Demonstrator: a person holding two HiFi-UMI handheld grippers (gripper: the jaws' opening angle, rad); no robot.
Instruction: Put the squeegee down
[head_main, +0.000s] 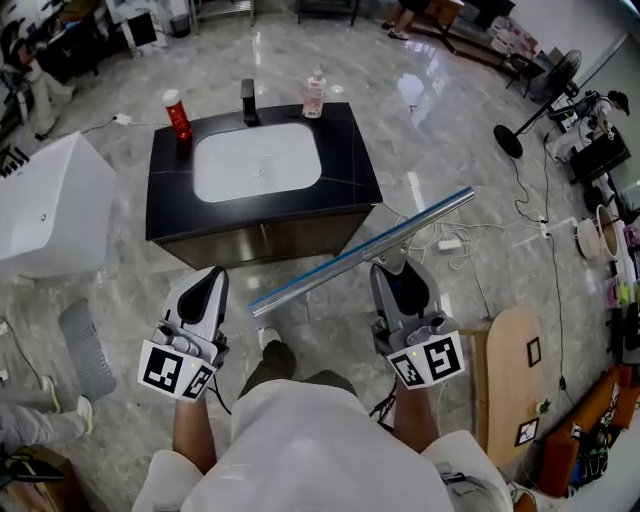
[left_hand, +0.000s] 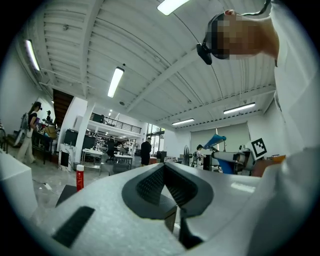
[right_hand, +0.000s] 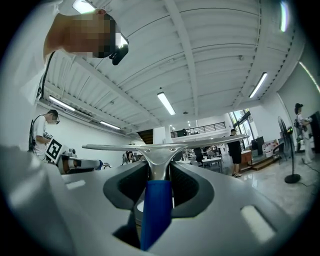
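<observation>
Your right gripper (head_main: 394, 270) (right_hand: 159, 167) is clamped narrow on the blue handle of the squeegee (head_main: 360, 250) (right_hand: 160, 150), which hangs in the air over the floor (head_main: 420, 90), just off the front right corner of the black table (head_main: 350, 150) and not yet above it. Your left gripper (head_main: 212, 282) (left_hand: 164, 167) has its jaws together with nothing between them. The main risk is the long blade: it sticks out well to both sides of your grip, so as you bring it over the table either end could clip the table's edge, or, further in, the red bottle (head_main: 177, 115), the tap (head_main: 248, 100) or the pink bottle (head_main: 314, 95) at the back and knock one over. You hold it by the handle alone, so a bump on one end would likely twist it in the jaws. If you let go with much of the blade past the edge, or half across the white sink (head_main: 257, 160), it will probably tip or slide off. Watch the cables (head_main: 500, 226) on the floor to your right as you step. As for writing, nothing can be read: both bottles' labels are too small, the squeegee shows no brand, and the gripper cubes carry only black-and-white square patterns.
</observation>
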